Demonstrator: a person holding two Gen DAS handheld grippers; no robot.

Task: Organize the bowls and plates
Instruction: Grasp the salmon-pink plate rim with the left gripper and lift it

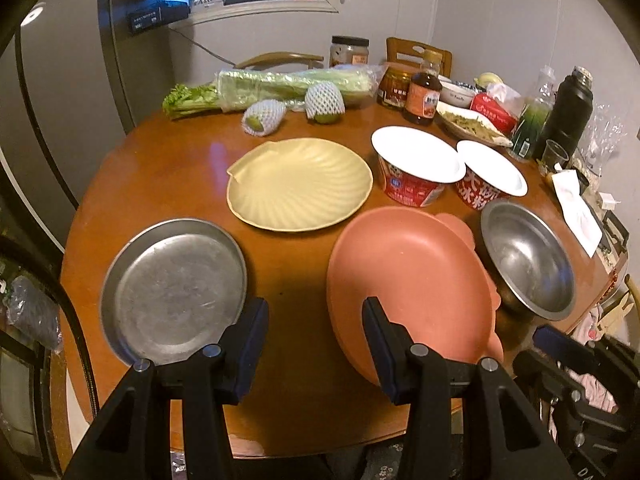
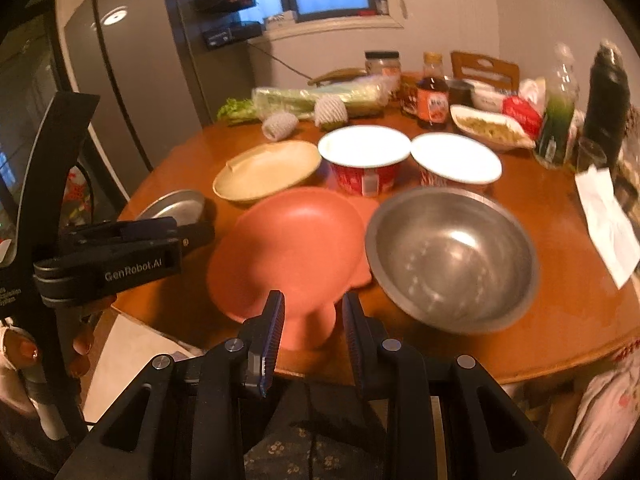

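Slide the right gripper (image 2: 312,312), fingers apart around the near rim of the pink plate (image 2: 296,240) at the table's (image 2: 560,300) 6 o'clock edge, deeper before closing, keeping the open, empty left gripper (image 1: 316,320) clear.

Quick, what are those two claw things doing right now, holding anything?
Left gripper: open, holding nothing.
Right gripper: open, holding nothing, its jaws near the pink plate.

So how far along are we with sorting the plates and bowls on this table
Nothing looks stacked yet: the metal plate, cream shell plate, pink plate and steel bowl all lie separately. Both the left hand-held gripper and right hand-held gripper are open and empty, the right one nearest the pink plate. All grouping remains.
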